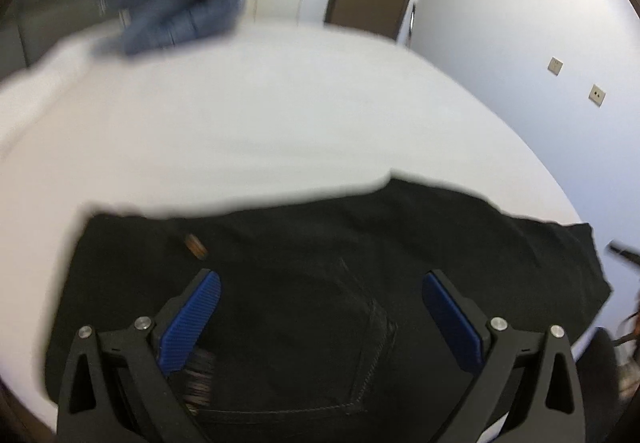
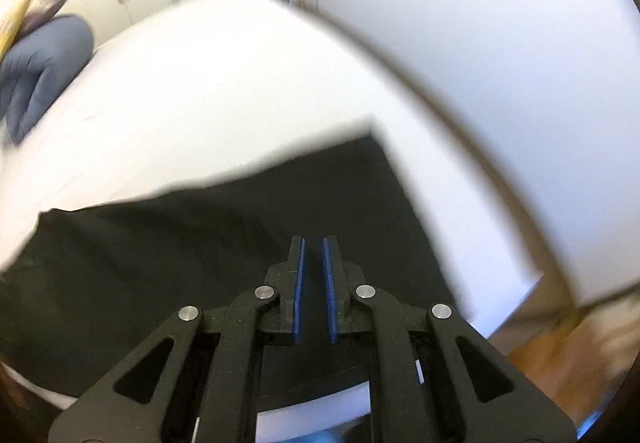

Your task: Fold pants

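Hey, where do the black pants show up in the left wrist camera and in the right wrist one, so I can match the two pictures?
Left wrist: the black pants fill the lower half, spread flat under the open left gripper.
Right wrist: the black pants cover the lower left and centre, beneath the right gripper.
Shared landmark: the blue garment at the upper left on the white table.

The left gripper (image 1: 320, 283) has its jaws spread wide, the blue ribbed pads (image 1: 190, 323) angled outward from each other with nothing between them. The right gripper (image 2: 314, 255) has its jaws drawn nearly together, the blue pads (image 2: 299, 291) parallel with only a thin slit left between, and nothing visibly caught in that slit.
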{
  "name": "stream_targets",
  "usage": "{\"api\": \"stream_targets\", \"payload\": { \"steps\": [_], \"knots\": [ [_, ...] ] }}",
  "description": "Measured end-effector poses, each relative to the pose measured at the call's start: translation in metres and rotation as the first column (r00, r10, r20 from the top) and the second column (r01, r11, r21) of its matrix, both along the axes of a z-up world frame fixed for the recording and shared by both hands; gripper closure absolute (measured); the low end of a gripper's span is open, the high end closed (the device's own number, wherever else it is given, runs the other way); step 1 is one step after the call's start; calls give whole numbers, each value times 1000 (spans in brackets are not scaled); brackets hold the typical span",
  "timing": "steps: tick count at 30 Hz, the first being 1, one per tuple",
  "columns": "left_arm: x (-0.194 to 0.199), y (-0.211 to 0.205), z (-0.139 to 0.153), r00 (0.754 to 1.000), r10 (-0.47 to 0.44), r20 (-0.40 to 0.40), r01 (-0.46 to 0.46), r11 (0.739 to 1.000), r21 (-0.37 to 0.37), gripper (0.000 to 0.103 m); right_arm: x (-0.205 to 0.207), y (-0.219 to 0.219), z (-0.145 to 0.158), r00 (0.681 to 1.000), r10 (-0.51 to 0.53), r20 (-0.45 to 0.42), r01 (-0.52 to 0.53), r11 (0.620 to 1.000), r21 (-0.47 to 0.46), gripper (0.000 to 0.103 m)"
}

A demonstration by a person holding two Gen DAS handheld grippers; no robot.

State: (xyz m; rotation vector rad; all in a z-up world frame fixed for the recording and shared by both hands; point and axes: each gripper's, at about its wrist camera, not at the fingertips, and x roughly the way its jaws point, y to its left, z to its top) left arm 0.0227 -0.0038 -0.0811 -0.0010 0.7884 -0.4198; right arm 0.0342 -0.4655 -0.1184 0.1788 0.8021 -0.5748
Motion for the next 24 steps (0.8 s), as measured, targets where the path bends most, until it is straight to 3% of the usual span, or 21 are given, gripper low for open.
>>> {"api": "stream_targets", "payload": {
  "steps": [1, 3, 4, 5, 8, 9, 10, 12, 14, 15, 16, 17, 18, 21, 24],
  "knots": [
    [-3, 1, 9, 1000, 5, 30, -5, 1000, -11, 0, 2, 11, 11, 998, 49, 48, -49, 999, -14, 94],
    [-4, 3, 21, 998, -6, 55, 11, 996, -86, 0, 13, 31, 21, 962, 198, 186, -223, 967, 125, 94],
    [-1, 2, 23, 999, -17, 46, 22, 992, -123, 0, 25, 37, 18, 935, 258, 243, -315, 918, 239, 94],
    [5, -1, 22, 999, -28, 23, 31, 988, -153, 0, 42, 47, 9, 902, 312, 299, -411, 830, 376, 94],
    [24, -22, 6, 995, -72, -64, 59, 981, -184, 0, 71, 60, -25, 872, 331, 359, -485, 680, 551, 94],
    [30, -33, -2, 992, -83, -96, 66, 983, -170, 0, 89, 70, -47, 877, 344, 335, -480, 624, 616, 94],
    [36, -42, -12, 988, -82, -130, 62, 987, -147, 0, 100, 74, -67, 889, 347, 299, -455, 592, 665, 94],
    [49, -59, -41, 966, -83, -246, 64, 994, -87, 0, 107, 64, -107, 914, 327, 241, -391, 547, 740, 94],
    [50, -70, -65, 947, -61, -315, 60, 998, -13, 1, 111, 56, -148, 954, 265, 141, -268, 539, 799, 99],
    [47, -75, -68, 953, -63, -296, 73, 997, 22, 0, 117, 79, -164, 957, 229, 181, -272, 478, 835, 102],
    [45, -79, -68, 957, -62, -283, 80, 995, 54, 0, 111, 68, -167, 960, 183, 212, -272, 429, 861, 102],
    [44, -84, -69, 957, -58, -285, 87, 992, 88, 0, 104, 50, -169, 965, 143, 220, -261, 433, 863, 103],
    [43, -88, -70, 958, -58, -282, 94, 989, 117, 0, 93, 28, -166, 968, 100, 229, -249, 464, 850, 103],
    [44, -89, -72, 958, -53, -281, 93, 987, 132, 0, 52, -59, -165, 974, -21, 225, -182, 513, 839, 103],
    [40, -89, -73, 960, -57, -273, 97, 986, 134, 0, 1, -157, -149, 959, -180, 219, -69, 602, 796, 103]
  ]
}}
